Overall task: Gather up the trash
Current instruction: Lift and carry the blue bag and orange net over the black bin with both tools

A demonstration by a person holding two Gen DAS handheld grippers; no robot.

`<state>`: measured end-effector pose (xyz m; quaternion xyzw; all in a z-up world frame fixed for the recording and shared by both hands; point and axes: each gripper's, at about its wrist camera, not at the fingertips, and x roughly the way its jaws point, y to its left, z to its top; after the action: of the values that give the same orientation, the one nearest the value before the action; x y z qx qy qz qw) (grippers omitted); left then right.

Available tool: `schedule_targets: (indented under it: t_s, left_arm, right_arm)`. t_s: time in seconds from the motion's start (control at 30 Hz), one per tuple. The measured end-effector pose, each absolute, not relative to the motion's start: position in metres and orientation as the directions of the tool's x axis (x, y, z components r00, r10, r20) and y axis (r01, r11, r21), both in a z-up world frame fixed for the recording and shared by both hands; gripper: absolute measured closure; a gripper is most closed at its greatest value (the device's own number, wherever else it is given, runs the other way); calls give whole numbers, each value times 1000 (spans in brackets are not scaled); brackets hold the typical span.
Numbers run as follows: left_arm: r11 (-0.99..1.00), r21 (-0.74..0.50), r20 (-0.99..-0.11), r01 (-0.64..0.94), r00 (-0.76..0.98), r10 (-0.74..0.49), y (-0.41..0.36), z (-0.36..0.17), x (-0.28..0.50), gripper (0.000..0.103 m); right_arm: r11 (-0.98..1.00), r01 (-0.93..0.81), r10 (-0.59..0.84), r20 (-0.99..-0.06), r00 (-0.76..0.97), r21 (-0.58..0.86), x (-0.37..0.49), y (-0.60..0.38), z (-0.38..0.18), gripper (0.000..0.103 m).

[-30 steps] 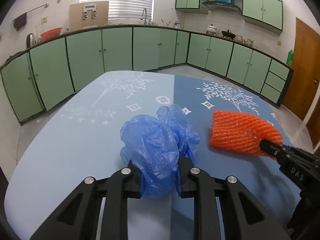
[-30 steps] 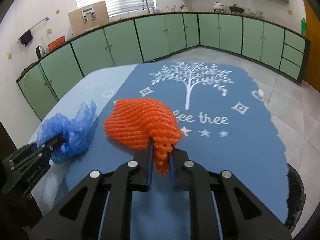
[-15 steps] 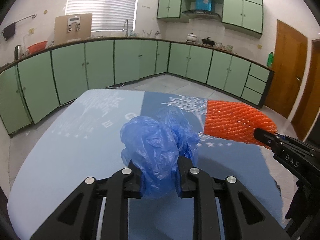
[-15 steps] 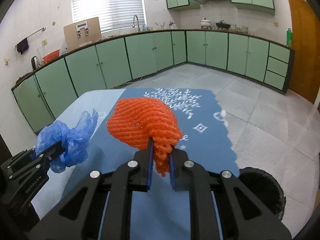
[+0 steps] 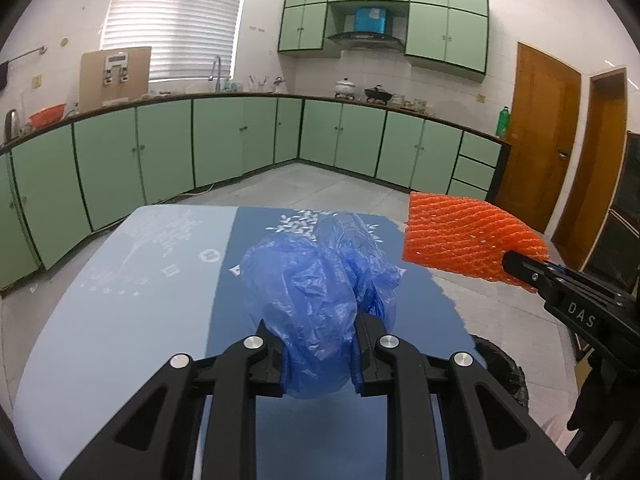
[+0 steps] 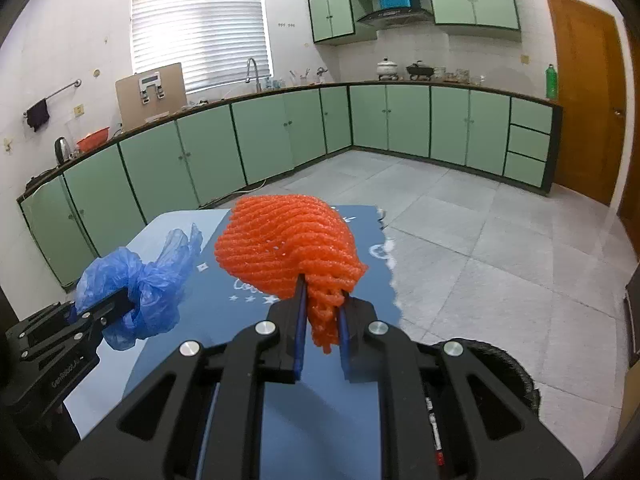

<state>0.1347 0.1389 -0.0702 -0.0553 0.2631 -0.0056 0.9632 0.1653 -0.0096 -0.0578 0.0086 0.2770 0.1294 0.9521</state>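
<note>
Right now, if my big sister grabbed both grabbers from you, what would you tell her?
Left gripper: shut on the crumpled blue plastic bag, held up off the table.
Right gripper: shut on the orange foam net, also in the air, near the table's right edge.
Bin: a black bin stands on the floor just below and right of the table.
Done: both pieces of trash are picked up.
Left: carry each over the bin and let go, probably the orange net first, since it is closer. I see no other trash on the table.
</note>
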Motion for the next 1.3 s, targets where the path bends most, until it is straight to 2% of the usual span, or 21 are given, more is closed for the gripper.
schedule_targets:
  t_s: [0.43, 0.9, 1.3]
  left_arm:
    - [984, -130, -498, 121, 850, -170, 69, -62, 143, 81]
    - [945, -109, -517, 308, 794, -318, -35, -78, 160, 81]
    - [913, -120, -531, 391, 751, -392, -102, -103, 183, 81]
  right_arm:
    - [991, -122, 129, -512, 849, 48, 142, -85, -54, 90]
    - [998, 66, -46, -549, 834, 18, 119, -181, -87, 90]
    - [989, 148, -119, -580, 806, 3, 126, -223, -120, 90]
